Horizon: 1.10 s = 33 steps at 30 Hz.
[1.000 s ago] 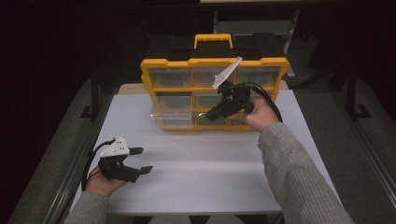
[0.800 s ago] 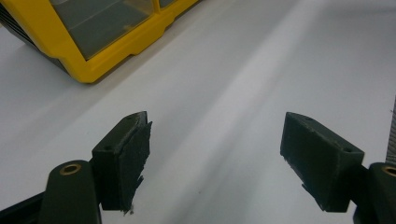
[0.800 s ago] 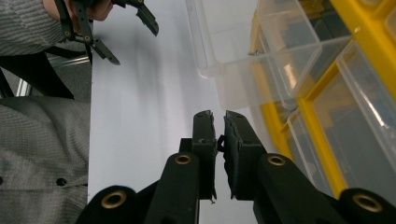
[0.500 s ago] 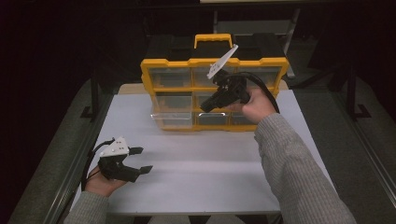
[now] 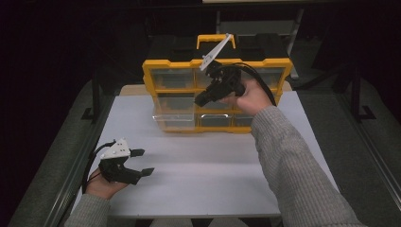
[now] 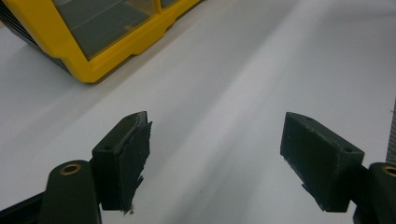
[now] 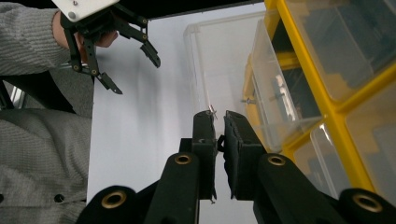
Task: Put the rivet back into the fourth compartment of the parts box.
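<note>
Screw pinched in my right gripper [image 7: 218, 122], hovering by the open drawers.
I'm holding it at the yellow organizer [image 5: 156, 71], far desk [image 5: 213, 175]; next I'm needing a careful drop into the pulled-out clear drawer [image 7: 275, 112]. Left gripper [image 5: 142, 161] is idling wide open.

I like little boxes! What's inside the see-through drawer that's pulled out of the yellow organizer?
Through the clear drawer of the yellow organizer, a small screw-like metal piece shows. Glare on the plastic hides anything else.
</note>
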Motion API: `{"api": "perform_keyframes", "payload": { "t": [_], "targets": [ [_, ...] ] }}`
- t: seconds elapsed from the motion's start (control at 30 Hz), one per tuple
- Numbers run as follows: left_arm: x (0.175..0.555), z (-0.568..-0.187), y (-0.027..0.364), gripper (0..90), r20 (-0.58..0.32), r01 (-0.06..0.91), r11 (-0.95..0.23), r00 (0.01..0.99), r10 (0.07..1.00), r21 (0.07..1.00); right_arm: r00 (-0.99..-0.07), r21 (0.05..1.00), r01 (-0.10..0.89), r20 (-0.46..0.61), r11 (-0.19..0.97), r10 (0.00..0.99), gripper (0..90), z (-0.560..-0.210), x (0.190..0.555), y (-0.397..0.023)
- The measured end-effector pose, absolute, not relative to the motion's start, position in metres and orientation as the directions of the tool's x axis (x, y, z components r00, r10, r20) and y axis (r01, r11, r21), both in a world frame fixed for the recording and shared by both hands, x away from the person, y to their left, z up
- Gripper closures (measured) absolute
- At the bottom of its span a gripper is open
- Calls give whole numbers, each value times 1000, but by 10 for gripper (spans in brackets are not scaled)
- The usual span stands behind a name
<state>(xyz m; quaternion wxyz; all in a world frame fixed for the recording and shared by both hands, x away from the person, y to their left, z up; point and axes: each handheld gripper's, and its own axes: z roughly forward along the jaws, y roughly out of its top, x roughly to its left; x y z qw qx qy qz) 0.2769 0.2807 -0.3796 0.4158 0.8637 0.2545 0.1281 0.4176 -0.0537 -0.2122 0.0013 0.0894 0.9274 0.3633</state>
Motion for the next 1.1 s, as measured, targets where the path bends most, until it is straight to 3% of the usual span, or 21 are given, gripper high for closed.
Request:
{"api": "perform_keyframes", "payload": {
  "t": [1.1],
  "targets": [
    [277,-379,283,238,5,339,-524,836,548,782,-990,661,130,52,739,127,817,-209,429,4]
  ]
}}
